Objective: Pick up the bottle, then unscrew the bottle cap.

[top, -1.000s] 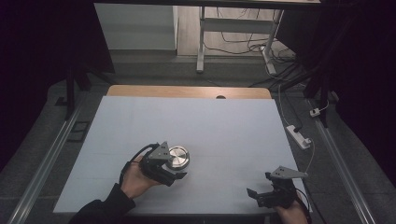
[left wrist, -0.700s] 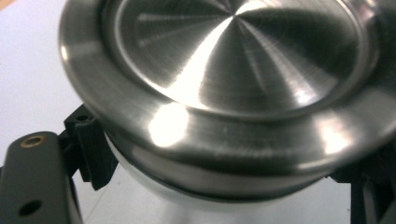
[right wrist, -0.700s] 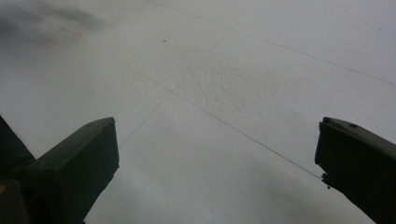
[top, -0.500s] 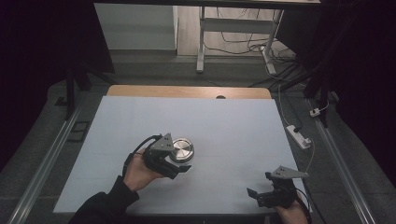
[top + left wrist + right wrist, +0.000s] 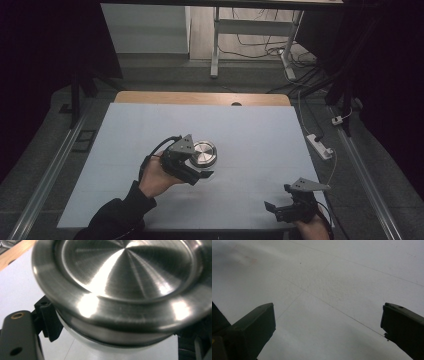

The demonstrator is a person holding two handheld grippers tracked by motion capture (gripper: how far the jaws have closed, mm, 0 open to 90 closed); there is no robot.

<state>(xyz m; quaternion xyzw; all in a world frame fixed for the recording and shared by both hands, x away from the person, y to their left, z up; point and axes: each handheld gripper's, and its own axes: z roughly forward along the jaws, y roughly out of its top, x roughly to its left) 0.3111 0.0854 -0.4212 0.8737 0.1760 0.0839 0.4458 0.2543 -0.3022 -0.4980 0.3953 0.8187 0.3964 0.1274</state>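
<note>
A round brushed-steel container [image 5: 205, 152] with a lipped lid hangs a little above the white table [image 5: 260, 135], left of centre. My left gripper [image 5: 198, 165] is shut on its near side. In the left gripper view the steel container [image 5: 120, 287] tilts close to the camera, and a black pad [image 5: 48, 320] presses against its lower wall at the left; the other jaw is mostly hidden behind it. My right gripper [image 5: 281, 206] rests low at the table's front right corner, open. In the right gripper view my right gripper [image 5: 328, 325] holds nothing, with bare table beneath its wide-apart jaws.
A wooden strip [image 5: 200, 97] runs along the table's far edge. On the floor to the right lie a white power strip [image 5: 320, 146] and cables. Metal stand legs [image 5: 216, 45] rise beyond the table. Rails run along both sides.
My left hand has lifted the steel container off the table and carried it slightly farther away and to the right. The right gripper has stayed still.
</note>
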